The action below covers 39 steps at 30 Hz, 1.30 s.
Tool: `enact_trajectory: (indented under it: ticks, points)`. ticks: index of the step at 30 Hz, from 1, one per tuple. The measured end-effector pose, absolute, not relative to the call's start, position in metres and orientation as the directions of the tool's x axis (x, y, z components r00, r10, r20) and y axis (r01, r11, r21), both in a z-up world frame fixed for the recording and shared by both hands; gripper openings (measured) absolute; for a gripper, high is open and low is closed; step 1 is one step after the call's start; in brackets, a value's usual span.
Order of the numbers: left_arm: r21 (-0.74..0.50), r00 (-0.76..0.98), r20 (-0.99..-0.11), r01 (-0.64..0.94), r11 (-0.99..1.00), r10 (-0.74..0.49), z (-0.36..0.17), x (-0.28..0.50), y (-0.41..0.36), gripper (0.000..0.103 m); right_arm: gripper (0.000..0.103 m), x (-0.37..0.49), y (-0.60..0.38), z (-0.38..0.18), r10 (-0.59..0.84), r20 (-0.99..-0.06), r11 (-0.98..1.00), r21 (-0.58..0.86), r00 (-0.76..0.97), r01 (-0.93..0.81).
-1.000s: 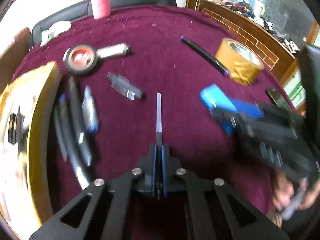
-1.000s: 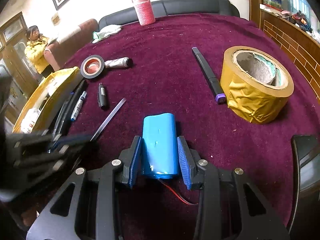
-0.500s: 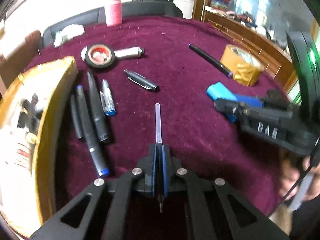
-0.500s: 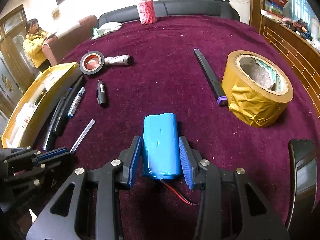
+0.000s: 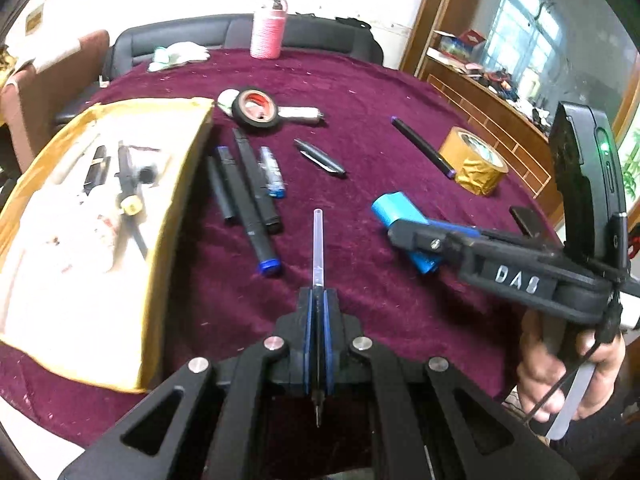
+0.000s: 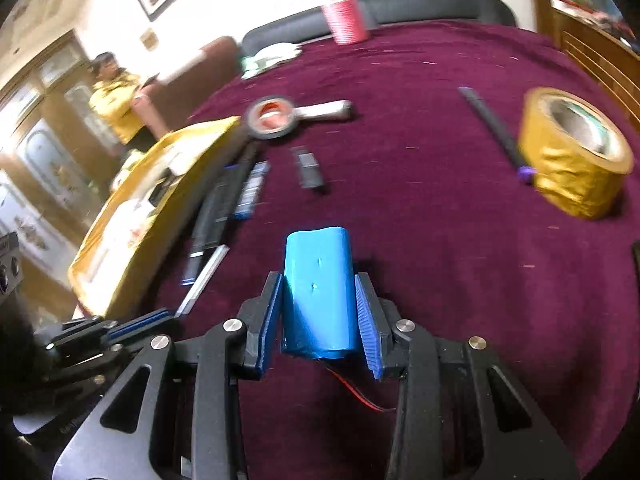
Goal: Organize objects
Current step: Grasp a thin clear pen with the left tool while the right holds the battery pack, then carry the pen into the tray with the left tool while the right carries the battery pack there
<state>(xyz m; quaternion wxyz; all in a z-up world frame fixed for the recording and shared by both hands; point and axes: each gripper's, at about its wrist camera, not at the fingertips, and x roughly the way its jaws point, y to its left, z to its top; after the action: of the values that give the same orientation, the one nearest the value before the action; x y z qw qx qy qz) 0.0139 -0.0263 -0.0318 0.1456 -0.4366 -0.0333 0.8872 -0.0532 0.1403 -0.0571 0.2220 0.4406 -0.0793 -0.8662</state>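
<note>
The left tool (image 5: 317, 312) is pinched tight on a thin clear pen refill (image 5: 317, 248), whose middle is hidden between the pads. The right tool (image 6: 320, 316) clamps a blue battery pack (image 6: 318, 292); its rear end and most of its red wire are hidden. The right view is blurred, smearing the pens (image 6: 224, 208) beside the yellow box (image 5: 160, 248). Since a second ago, both tools have shifted toward that box, which now fills more of the left view on the maroon surface (image 5: 360, 92).

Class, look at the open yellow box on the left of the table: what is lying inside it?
Inside the yellow box: white paper lining, a black pen and a black tool with a yellow band. Anything beneath the paper is covered, and its far corner is blurred.
</note>
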Motion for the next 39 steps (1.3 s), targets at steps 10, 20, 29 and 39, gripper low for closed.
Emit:
enact_trajectory:
  ticks: [10,20,29,39]
  points:
    - [-0.237,-0.508,-0.805,-0.195,-0.952,0.305,-0.055,0.005,-0.04,0.004,0.035,-0.053,0.115,-0.07,-0.423,-0.772,-0.901,0.299,-0.475,0.316]
    - [-0.202,-0.53,-0.798,-0.214,-0.956,0.287,-0.054,0.0,-0.032,0.002,0.035,-0.047,0.112,-0.069,-0.405,-0.764,-0.903,0.248,-0.502,0.35]
    - [-0.248,-0.584,-0.748,-0.192,-0.95,0.314,-0.034,0.008,-0.045,0.002,0.007,-0.049,0.113,-0.049,-0.513,-0.703,-0.855,0.367,-0.493,0.367]
    - [-0.282,-0.625,-0.713,-0.158,-0.946,0.317,-0.019,0.013,-0.062,0.002,0.045,-0.042,0.099,-0.05,-0.415,-0.751,-0.889,0.215,-0.514,0.405]
